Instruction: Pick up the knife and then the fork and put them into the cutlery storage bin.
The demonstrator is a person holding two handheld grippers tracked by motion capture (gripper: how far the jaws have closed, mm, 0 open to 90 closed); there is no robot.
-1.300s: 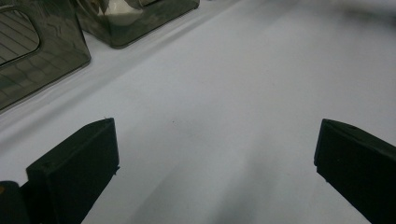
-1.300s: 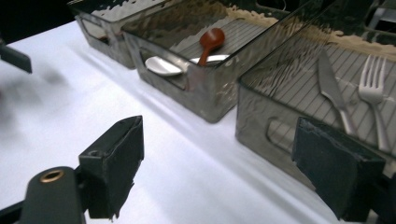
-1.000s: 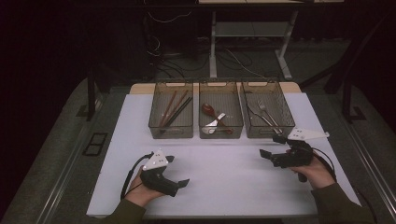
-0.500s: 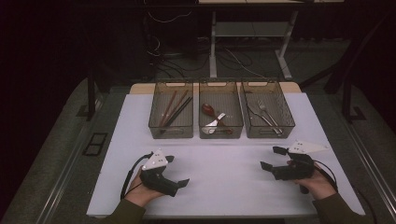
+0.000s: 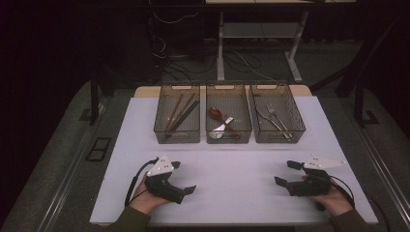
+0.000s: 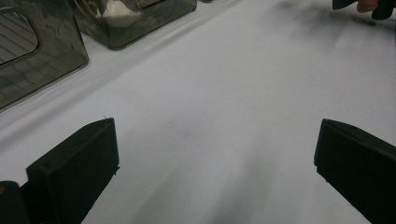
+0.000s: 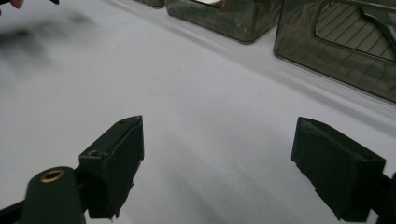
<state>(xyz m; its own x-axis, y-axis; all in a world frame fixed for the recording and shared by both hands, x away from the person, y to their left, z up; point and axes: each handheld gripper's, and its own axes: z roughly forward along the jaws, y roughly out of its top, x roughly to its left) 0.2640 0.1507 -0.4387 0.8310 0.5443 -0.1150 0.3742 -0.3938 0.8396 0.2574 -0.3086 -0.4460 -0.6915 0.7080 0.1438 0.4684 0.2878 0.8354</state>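
We list, at the near edge of the white tabletop (image 5: 232, 159): the left gripper (image 5: 185, 178), held in one hand, jaws spread wide with nothing between them — its own view shows bare white surface between the two black jaws. We list the right gripper (image 5: 286, 173) at the near right, well apart from the left one, jaws likewise spread and empty, pointing inward over the tabletop.

At the far side we count three dark mesh baskets in a row, side by side:
- left basket (image 5: 177, 136) — holds long chopsticks (image 5: 180, 112) lying lengthwise;
- middle basket (image 5: 228, 137) — holds a dark red spoon (image 5: 216, 114) and a white spoon (image 5: 222, 128);
- right basket (image 5: 278, 136) — holds metal forks (image 5: 271, 117).

Both grippers sit well short of the baskets, touching none of them.
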